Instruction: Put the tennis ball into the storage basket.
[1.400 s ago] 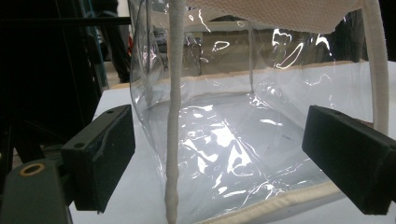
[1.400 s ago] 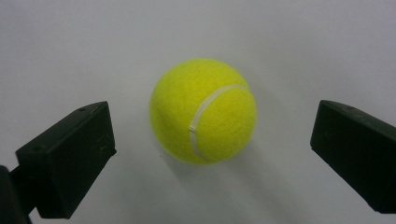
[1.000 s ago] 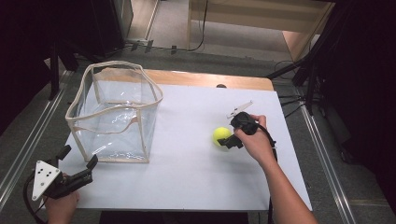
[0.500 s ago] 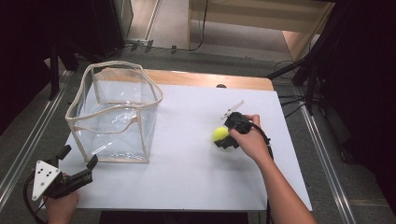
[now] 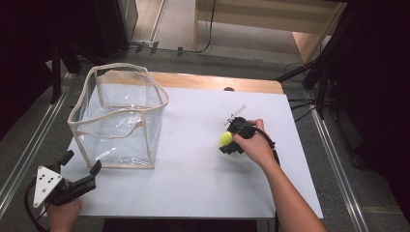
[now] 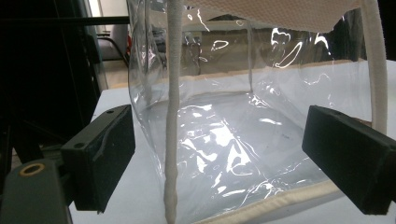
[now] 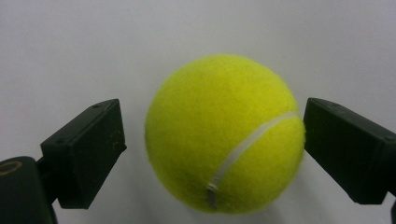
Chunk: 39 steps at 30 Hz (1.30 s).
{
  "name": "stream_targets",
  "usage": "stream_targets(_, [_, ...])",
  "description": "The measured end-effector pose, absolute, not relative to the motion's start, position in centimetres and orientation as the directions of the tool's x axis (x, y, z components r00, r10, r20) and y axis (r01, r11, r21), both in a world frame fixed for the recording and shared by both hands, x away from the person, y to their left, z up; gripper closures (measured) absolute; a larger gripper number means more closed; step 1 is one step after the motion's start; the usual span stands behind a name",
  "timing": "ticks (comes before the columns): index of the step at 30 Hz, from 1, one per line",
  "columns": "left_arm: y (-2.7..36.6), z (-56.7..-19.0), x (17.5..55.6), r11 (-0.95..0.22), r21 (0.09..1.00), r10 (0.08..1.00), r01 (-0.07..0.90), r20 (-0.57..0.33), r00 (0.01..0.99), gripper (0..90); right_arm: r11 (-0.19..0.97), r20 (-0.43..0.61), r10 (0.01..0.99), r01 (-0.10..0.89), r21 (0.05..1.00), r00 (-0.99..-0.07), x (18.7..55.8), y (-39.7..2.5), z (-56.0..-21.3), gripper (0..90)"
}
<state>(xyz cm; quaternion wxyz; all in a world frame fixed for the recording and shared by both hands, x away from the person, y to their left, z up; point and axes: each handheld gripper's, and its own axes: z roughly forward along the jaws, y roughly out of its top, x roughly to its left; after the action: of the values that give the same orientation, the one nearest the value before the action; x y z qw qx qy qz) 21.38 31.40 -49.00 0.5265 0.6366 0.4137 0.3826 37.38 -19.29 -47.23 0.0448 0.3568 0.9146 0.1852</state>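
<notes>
A yellow tennis ball (image 5: 225,138) lies on the white table top (image 5: 193,183), right of the middle. My right gripper (image 5: 227,140) points down at it, open, one jaw on each side. In the right gripper view the ball (image 7: 224,135) sits between the fingers (image 7: 88,149); the right one is at the felt and the left one stands a little apart. At the table's near left corner my left gripper (image 5: 82,162) is open. It faces the near corner of a clear plastic bag (image 5: 118,116) with beige trim, whose corner seam (image 6: 172,140) stands between the open jaws.
The clear bag (image 6: 243,116) stands upright with its top open and nothing inside. A small thin metal piece (image 5: 235,113) lies just beyond the right hand. A wooden strip (image 5: 217,83) edges the table's far side, with dark floor and cables beyond.
The right hand has edged left and lowered its gripper over the ball, which has hardly moved. The left gripper has stayed put.
</notes>
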Motion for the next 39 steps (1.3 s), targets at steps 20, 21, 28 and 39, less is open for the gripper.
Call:
stream_targets(20, [31.38,-49.00,21.40,-0.102,0.987,0.929,0.124,0.050,0.367,9.8,0.668,0.054,0.690,0.663,0.339,-0.722,37.89,-19.19,-47.76,23.2])
stream_targets(21, [31.39,-49.00,21.40,-0.103,0.987,0.929,0.125,0.050,0.367,9.8,0.669,0.056,0.688,0.661,0.340,-0.724,37.90,-19.19,-47.76,23.3])
stream_targets(28, [31.38,-49.01,21.41,-0.102,0.987,0.928,0.124,0.049,0.369,9.8,0.670,0.061,0.685,0.661,0.340,-0.726,37.96,-19.02,-47.68,23.3])
stream_targets(39, [31.36,-49.02,21.41,-0.101,0.987,0.928,0.122,0.049,0.368,9.8,0.687,0.055,0.668,0.643,0.339,-0.742,38.09,-18.43,-47.30,23.3])
